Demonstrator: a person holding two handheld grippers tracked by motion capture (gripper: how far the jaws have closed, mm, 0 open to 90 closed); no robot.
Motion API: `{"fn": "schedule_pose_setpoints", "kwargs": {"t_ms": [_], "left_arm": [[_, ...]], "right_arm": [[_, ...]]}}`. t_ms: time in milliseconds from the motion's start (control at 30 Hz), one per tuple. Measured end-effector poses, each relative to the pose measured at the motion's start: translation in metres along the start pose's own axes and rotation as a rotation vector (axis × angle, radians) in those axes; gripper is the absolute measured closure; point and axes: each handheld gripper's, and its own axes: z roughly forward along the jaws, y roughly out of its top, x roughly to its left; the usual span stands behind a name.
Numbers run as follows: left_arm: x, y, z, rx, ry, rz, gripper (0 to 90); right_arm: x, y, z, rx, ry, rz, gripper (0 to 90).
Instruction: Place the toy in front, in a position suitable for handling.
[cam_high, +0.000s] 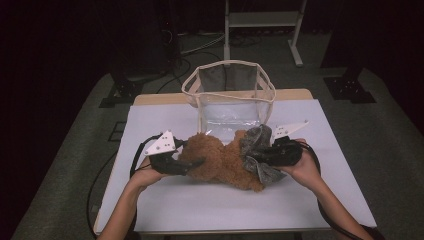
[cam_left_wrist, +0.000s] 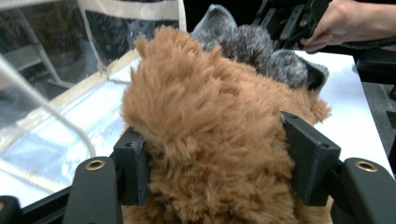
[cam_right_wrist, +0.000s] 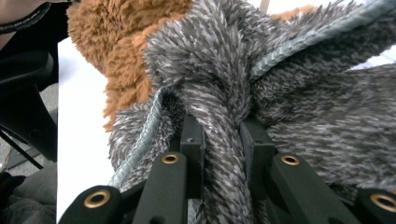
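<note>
White table (cam_high: 200, 210): brown fleece (cam_high: 220, 160) between left tongs (cam_high: 197, 162).

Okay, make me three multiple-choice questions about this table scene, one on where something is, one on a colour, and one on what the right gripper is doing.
1. Where does the clear bag stand?
A. beyond the fleece pieces, at the table's far edge
B. in front of the person's hands
C. on the floor

2. What colour is the fleece piece between the left gripper's jaws?
A. white
B. blue
C. orange-brown

3. What state is the right gripper in?
A. wide open above the table
B. shut on a fold of grey fleece
C. shut on the bag's rim

Answers:
1 A, since the high view shows the bag upright behind both pieces on the white table.
2 C, since the left gripper view shows orange-brown pile between its pads.
3 B, since the right gripper view shows a grey fold pinched tight between the jaws.
</note>
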Motion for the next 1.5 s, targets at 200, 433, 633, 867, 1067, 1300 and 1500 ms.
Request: {"fn": "schedule_pose_setpoints", "kwargs": {"t_ms": [200, 433, 633, 867, 1067, 1300, 1500], "left_arm": [[-0.001, -0.014, -0.008, -0.008, -0.016, -0.006, 26.6], [0.001, -0.033, -0.017, -0.044, -0.033, -0.032, 17.5], [0.005, -0.05, -0.02, -0.051, -0.05, -0.081, 14.2], [0.01, -0.064, -0.009, -0.061, -0.097, -0.137, 9.9], [0.012, -0.063, 0.012, -0.072, -0.128, -0.174, 2.6], [0.01, -0.042, 0.018, -0.143, -0.082, -0.165, 20.1], [0.001, 0.001, 0.015, -0.181, -0.06, -0.035, 31.0]], "right_arm": [[0.005, 0.003, 0.006, 0.03, -0.002, -0.024, 74.4], [0.004, 0.001, 0.007, 0.032, -0.003, -0.019, 74.6], [0.003, 0.0, 0.007, 0.031, 0.001, -0.012, 74.6], [-0.001, -0.004, 0.006, 0.024, 0.003, 0.004, 74.7], [-0.003, -0.006, 0.004, 0.022, 0.001, 0.018, 74.7], [-0.006, -0.011, -0.001, -0.013, 0.014, 0.046, 74.7], [-0.006, -0.001, -0.024, -0.099, 0.047, 0.047, 75.0]]}}
